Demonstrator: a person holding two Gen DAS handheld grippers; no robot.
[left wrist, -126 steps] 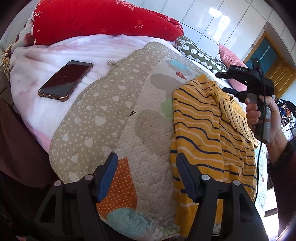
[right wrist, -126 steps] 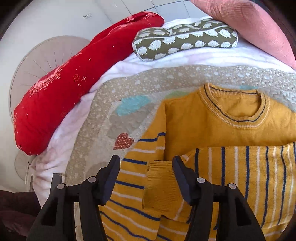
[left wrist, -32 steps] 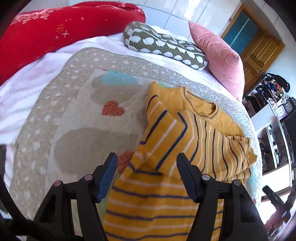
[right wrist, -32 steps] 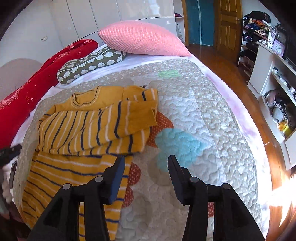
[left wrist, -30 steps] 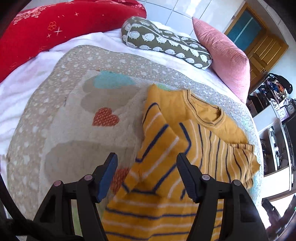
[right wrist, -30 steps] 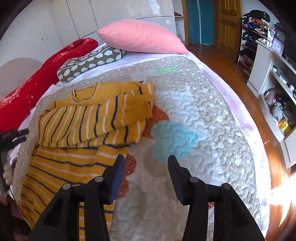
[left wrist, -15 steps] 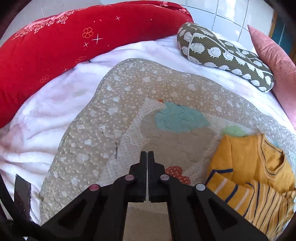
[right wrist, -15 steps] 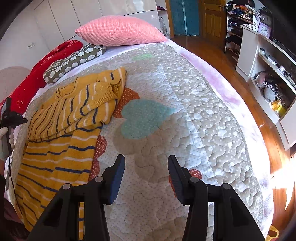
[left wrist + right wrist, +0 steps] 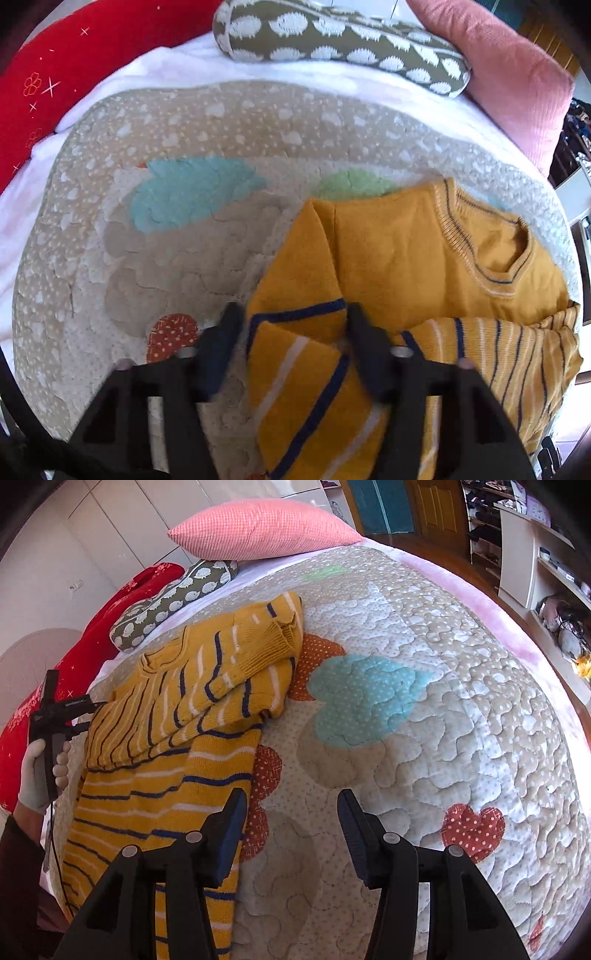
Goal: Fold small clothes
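Observation:
A small mustard-yellow sweater (image 9: 177, 716) with navy and white stripes lies on the quilted mat (image 9: 424, 709), its sleeves folded across the chest. In the left wrist view my left gripper (image 9: 293, 325) is open, its fingers either side of the sweater's (image 9: 406, 258) folded left sleeve near the shoulder. My right gripper (image 9: 291, 812) is open and empty above the mat, just right of the sweater's lower body. The left gripper (image 9: 55, 716) also shows in the right wrist view, in a gloved hand at the sweater's left side.
A red bolster (image 9: 74, 66), a green hedgehog-print cushion (image 9: 340, 44) and a pink pillow (image 9: 258, 528) line the head of the bed. Shelves with clutter (image 9: 554, 590) stand to the right past the bed edge.
My left gripper was shut half a second ago over the mat; it has opened and moved right onto the folded sleeve. My right gripper has drifted slightly closer to the sweater's hem side.

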